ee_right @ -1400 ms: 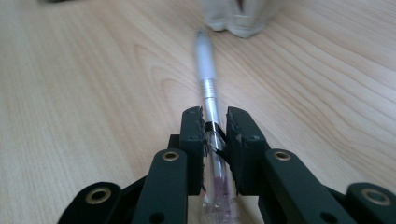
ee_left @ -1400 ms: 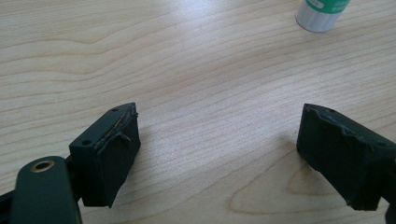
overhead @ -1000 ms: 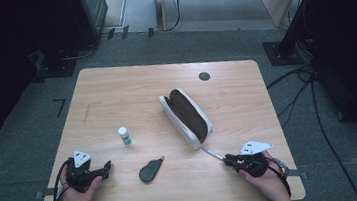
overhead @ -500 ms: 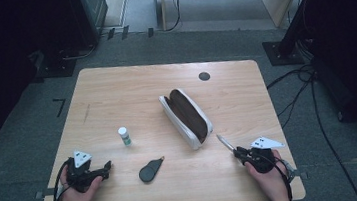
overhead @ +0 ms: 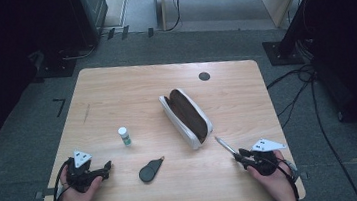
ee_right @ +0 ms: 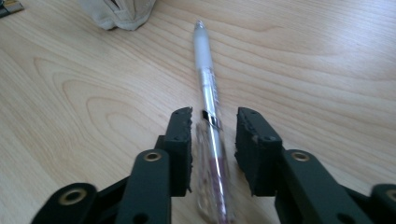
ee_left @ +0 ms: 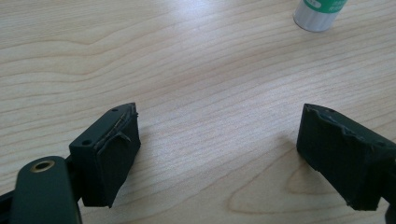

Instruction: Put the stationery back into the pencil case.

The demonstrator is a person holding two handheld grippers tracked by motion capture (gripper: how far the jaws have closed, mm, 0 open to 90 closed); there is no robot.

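Observation:
A translucent pen (ee_right: pixel 205 70) lies on the wooden table (overhead: pixel 116 97), its tip towards the white zip pouch (overhead: pixel 187 117). My right gripper (ee_right: pixel 214 121) straddles the pen's rear. Its jaws have just been opening and stand slightly apart, with a gap on each side of the pen, so they do not press it. From above, the pen (overhead: pixel 224 146) sticks out of the right gripper (overhead: pixel 240 155) near the table's front right. My left gripper (overhead: pixel 107 167) rests at the front left, with its jaws wide open over bare wood (ee_left: pixel 219 135).
A small white tube with a green label (overhead: pixel 125 136) stands left of the pouch and appears again as the tube (ee_left: pixel 322 11). A dark oval object (overhead: pixel 150 171) lies near the front edge. A black disc (overhead: pixel 204 76) is set in the tabletop at the back. The pouch's corner (ee_right: pixel 119 11) is ahead of the pen.
My right hand has shifted a little to the right with the pen, away from the pouch. The left hand has stayed where it was.

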